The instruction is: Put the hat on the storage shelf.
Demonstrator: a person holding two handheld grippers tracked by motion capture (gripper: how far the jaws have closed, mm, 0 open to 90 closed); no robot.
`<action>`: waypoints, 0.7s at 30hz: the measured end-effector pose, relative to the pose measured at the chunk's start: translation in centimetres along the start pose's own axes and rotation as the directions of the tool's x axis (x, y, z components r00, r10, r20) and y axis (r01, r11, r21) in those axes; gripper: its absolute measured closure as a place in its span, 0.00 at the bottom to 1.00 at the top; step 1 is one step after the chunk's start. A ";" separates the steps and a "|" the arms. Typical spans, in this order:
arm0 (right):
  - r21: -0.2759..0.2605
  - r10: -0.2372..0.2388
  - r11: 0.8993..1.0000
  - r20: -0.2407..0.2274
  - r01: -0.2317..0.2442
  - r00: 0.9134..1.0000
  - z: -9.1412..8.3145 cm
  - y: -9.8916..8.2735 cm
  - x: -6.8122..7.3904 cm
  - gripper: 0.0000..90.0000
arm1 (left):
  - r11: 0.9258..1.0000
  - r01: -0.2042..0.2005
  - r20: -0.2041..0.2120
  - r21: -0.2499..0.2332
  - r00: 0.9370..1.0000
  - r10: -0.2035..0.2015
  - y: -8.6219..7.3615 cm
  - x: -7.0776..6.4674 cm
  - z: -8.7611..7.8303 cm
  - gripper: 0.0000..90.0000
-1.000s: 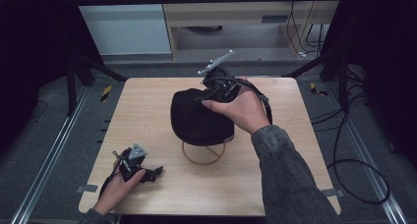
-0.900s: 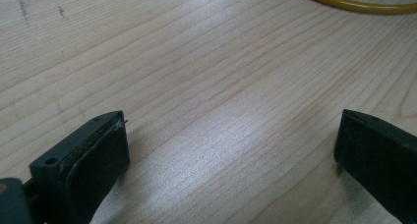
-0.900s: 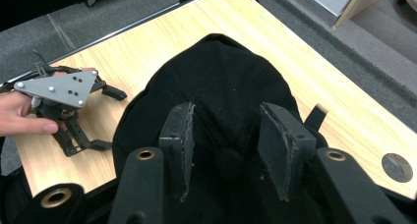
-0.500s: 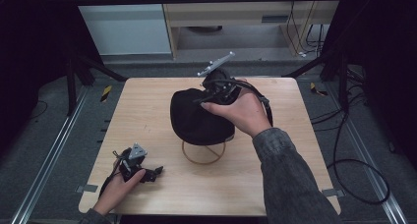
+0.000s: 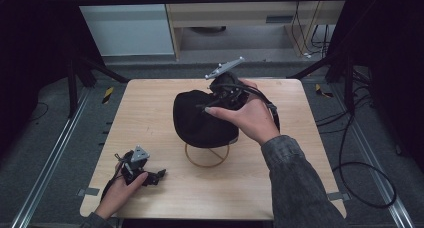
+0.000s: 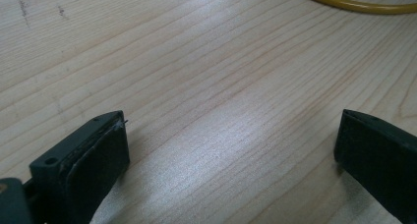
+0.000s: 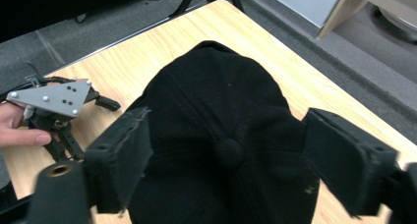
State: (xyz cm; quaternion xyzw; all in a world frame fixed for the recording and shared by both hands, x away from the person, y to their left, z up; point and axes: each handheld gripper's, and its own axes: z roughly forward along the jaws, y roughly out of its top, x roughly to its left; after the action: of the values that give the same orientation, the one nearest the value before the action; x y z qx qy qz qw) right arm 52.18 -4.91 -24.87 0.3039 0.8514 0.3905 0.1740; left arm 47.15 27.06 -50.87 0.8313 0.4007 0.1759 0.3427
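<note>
Cap [image 5: 200,120] sits on its wire stand [image 5: 207,155] mid-table; my right gripper [image 7: 226,160], jaws just sprung wide, hovers above its crown button, gripping nothing. Release step, I judge. Left gripper [image 6: 231,150] rests open near-left, empty. Next: lift clear without snagging fabric.

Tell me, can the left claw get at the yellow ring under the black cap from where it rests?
Probably yes: the left claw sits open on the table, with bare wood between it and the yellow ring.
</note>
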 end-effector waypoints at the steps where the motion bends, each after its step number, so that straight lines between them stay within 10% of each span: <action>1: 0.001 0.008 1.000 0.008 -0.008 1.000 -0.1 0.0 0.0 0.17 | 1.000 0.000 -0.001 0.000 1.000 0.000 0.0 0.0 0.0 0.00; 21: -0.062 -0.008 0.998 0.056 0.012 0.998 -2.4 -2.2 0.4 0.08 | 1.000 0.006 -0.002 -0.005 1.000 -0.006 0.0 -0.1 0.0 0.00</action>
State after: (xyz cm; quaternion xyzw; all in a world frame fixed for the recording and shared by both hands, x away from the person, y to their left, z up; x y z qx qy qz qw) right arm 49.74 -7.07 -25.05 0.3048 0.8351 0.4074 0.2090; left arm 47.11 27.02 -50.90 0.8292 0.4029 0.1766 0.3447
